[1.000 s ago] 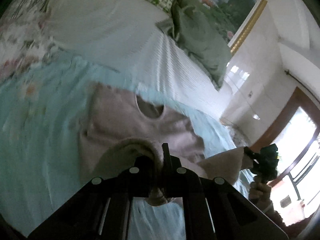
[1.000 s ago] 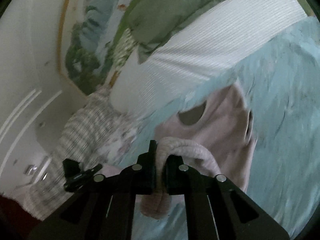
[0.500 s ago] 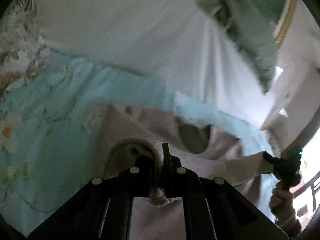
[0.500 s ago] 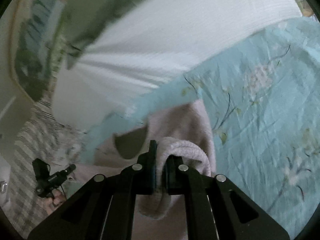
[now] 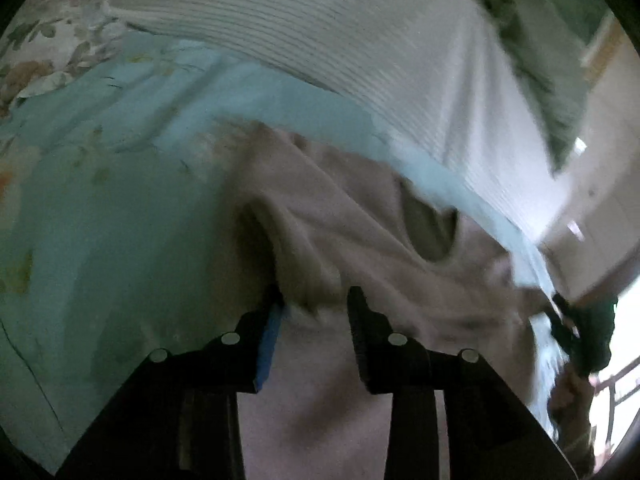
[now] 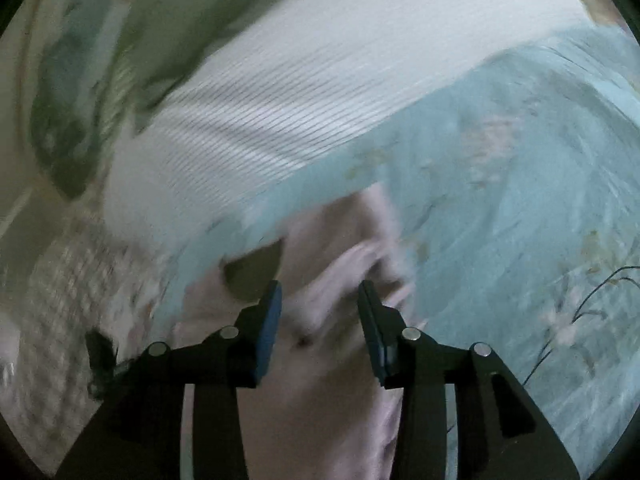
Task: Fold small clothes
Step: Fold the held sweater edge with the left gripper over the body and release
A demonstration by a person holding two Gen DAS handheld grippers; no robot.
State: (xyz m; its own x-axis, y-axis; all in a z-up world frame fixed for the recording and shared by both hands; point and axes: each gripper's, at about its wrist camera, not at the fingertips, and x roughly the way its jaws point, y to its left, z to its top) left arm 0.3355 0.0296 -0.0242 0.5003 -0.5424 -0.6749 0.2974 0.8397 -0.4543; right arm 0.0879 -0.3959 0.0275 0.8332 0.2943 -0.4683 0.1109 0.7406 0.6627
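Note:
A small pale pink top [image 5: 352, 216] lies on the light blue floral bedsheet [image 5: 100, 200], its neck opening [image 5: 428, 228] towards the pillows. My left gripper [image 5: 316, 300] is open just above the top's folded edge, with loose cloth between the jaws. My right gripper [image 6: 320, 292] is also open over the same top [image 6: 332, 380], near its neck opening [image 6: 252, 276]. The other gripper shows at the right edge of the left wrist view [image 5: 580, 328]. Both views are blurred.
A white ribbed pillow [image 5: 320, 28] lies past the top, with a green pillow [image 6: 168, 20] behind it. A checked and floral cover [image 6: 72, 300] lies at the left in the right wrist view. A wall and window [image 5: 616, 380] stand to the right.
Both grippers carried the top's edge forward towards the neckline and lowered it. Both have opened and let go of the cloth they were shut on.

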